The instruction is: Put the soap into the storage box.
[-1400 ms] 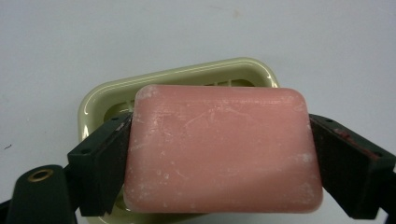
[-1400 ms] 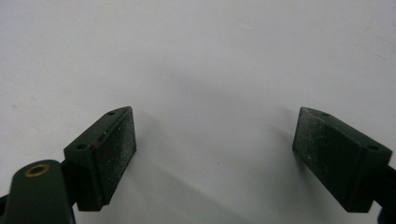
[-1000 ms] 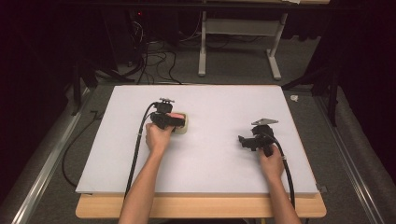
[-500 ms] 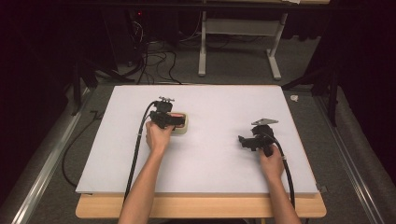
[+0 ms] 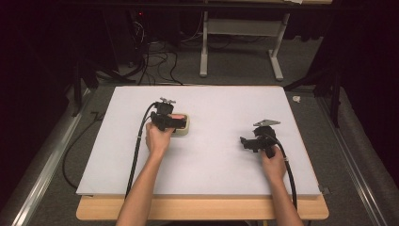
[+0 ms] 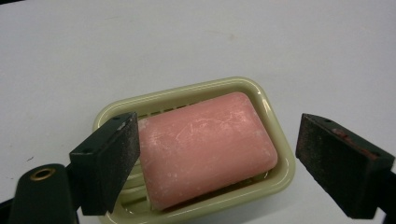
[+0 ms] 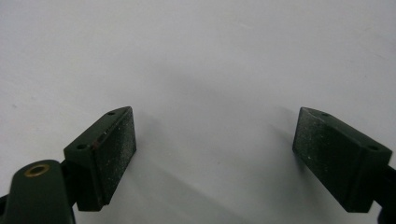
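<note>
Pink soap (image 6: 205, 147) now lies flat in a pale green dish (image 6: 275, 179) near the middle of the white table (image 5: 221, 160), toward its left edge. A second ago the left gripper (image 6: 217, 163) held the bar above the dish; its jaws have since spread wide and let go, so the placing looks done. Toward the right edge, the right gripper (image 7: 215, 158) rests released and empty.

Soap dish (image 6: 275, 175) near rim cropped.
</note>
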`<state>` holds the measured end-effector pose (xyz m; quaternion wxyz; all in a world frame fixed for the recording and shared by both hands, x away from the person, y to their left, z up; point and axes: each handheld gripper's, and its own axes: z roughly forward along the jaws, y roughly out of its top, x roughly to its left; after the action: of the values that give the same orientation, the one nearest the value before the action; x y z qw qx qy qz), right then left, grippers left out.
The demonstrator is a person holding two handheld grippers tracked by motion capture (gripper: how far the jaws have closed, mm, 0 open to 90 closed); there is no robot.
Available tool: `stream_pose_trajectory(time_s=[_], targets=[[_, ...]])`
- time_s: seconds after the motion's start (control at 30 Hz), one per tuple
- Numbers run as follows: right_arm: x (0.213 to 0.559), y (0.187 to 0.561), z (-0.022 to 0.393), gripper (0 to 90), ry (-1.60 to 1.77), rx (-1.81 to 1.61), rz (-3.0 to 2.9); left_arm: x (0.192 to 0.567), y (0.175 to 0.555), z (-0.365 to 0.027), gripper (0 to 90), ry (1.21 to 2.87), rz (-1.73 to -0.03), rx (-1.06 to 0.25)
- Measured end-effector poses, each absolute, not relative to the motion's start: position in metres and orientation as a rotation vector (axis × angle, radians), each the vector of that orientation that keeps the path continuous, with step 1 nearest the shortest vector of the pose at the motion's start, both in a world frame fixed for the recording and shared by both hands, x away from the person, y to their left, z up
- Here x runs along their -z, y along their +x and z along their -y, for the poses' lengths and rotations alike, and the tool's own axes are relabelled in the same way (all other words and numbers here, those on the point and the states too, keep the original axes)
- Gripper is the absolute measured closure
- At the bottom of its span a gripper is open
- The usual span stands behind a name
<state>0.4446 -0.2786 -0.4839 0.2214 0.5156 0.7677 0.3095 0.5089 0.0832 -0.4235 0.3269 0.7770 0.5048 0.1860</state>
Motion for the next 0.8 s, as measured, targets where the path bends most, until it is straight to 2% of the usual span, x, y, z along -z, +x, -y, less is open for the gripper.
stream_pose_trajectory(time_s=[0.8], targets=[[0.484,0.445,0.279,13.9,1.426,-0.855,-2.122,0.412,0.474,-0.109,15.2,2.007,-1.236,-0.523]])
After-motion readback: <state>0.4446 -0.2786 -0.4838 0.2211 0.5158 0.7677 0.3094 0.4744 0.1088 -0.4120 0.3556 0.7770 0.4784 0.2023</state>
